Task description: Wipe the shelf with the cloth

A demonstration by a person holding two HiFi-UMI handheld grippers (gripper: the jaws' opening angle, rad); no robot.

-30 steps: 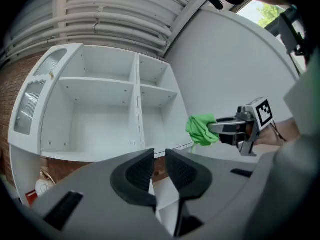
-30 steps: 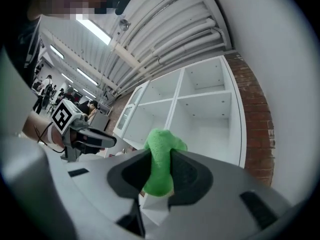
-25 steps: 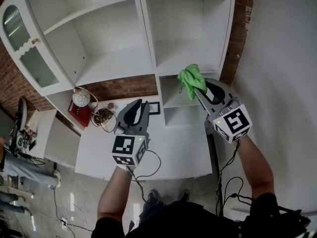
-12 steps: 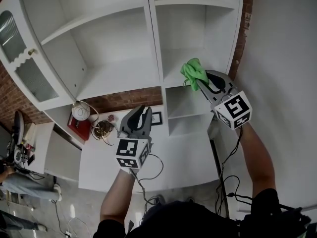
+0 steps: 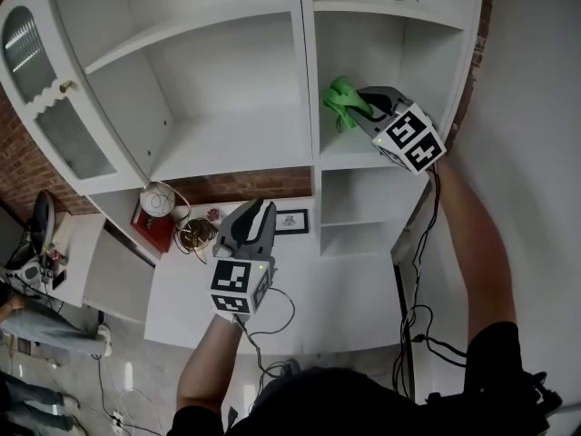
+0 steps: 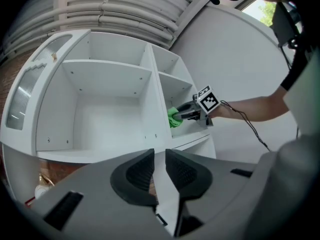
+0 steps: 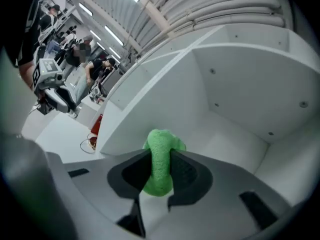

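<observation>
While the left tool (image 5: 257, 209) hung over the table (image 5: 354, 280), well short of the cabinet, its jaws sat drawn almost together with only a slim gap and nothing in it. It had no part in the work that I could see. Past the divider (image 5: 307, 71), in the narrow right-hand bay, the green cloth (image 5: 340, 103) was up at the level of the shelf (image 5: 363, 154), close to the divider and near the front edge. Whether it was already touching the board I could not tell. The right tool (image 5: 356, 107) had its jaws clamped on the cloth, with the arm reaching up and in from the right.

The cloth was bunched into a thick wad, not spread flat. Its long axis ran along the line of the jaws. It poked out beyond the tips, pointing into the bay towards the back wall and slightly towards the divider, and a shorter lump bulged out below the grip.

To my eye the step in hand was getting the cloth down onto the board and starting the stroke. Done well, that would mean tilting the tool so the free end lay against the shelf rather than the hard jaw tips. Steady pressure would be needed, with overlapping passes from the divider across to the right wall, since so small a wad covers little. The back corners would need a deliberate reach.
</observation>
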